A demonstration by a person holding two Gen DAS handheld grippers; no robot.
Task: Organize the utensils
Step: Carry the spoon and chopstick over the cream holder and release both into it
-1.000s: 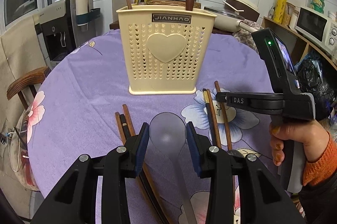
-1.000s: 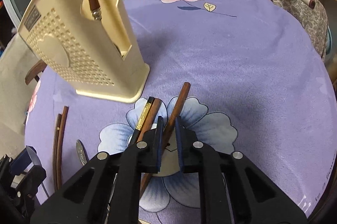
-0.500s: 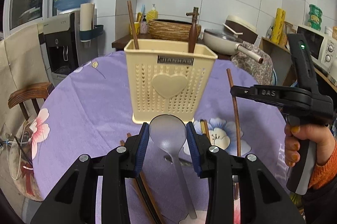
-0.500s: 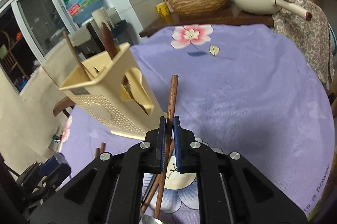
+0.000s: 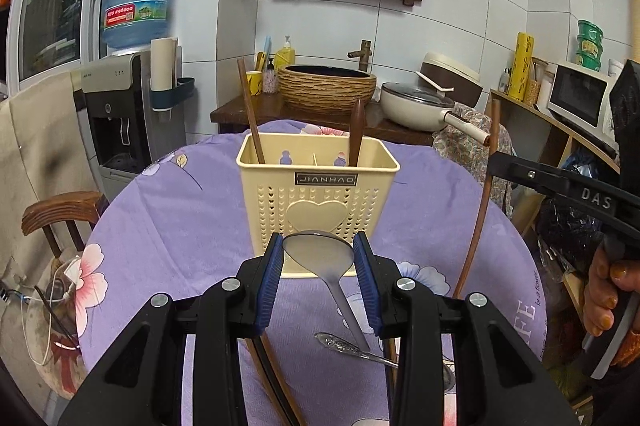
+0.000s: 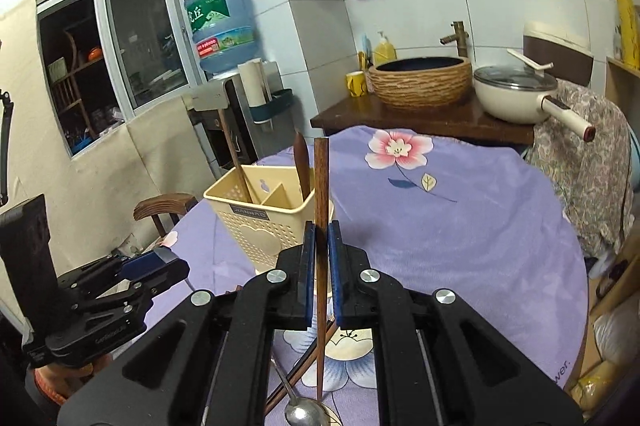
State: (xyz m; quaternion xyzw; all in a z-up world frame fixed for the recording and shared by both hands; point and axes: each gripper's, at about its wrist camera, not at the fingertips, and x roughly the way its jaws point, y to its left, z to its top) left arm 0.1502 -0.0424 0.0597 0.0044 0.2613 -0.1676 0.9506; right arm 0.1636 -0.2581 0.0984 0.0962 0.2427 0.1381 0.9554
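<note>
Over a round table (image 5: 160,222) draped in purple floral cloth, a person is working two hand-held grippers in front of a cream caddy (image 5: 318,202) standing at the table's middle. The left gripper (image 5: 319,280) is clamping the bowl of a steel spoon (image 5: 320,254) between its blue pads, the handle hanging down toward the cloth just in front of the caddy. To the right of the caddy, the right gripper (image 6: 319,266) is pinching a brown chopstick (image 6: 321,210) nearly upright, its jaws almost fully closed on the stick and its lower end hanging clear above the cloth. Inside the caddy, one chopstick (image 5: 250,114) is leaning in the left compartment and a dark wooden handle (image 5: 355,130) is standing in the right one. On the cloth in front of the caddy, a second spoon (image 5: 352,346) is lying with its patterned handle showing, and more chopsticks (image 5: 272,370) are resting beside it. A hand (image 5: 604,290) in an orange sleeve is gripping the right tool's handle at the table's right edge.
</note>
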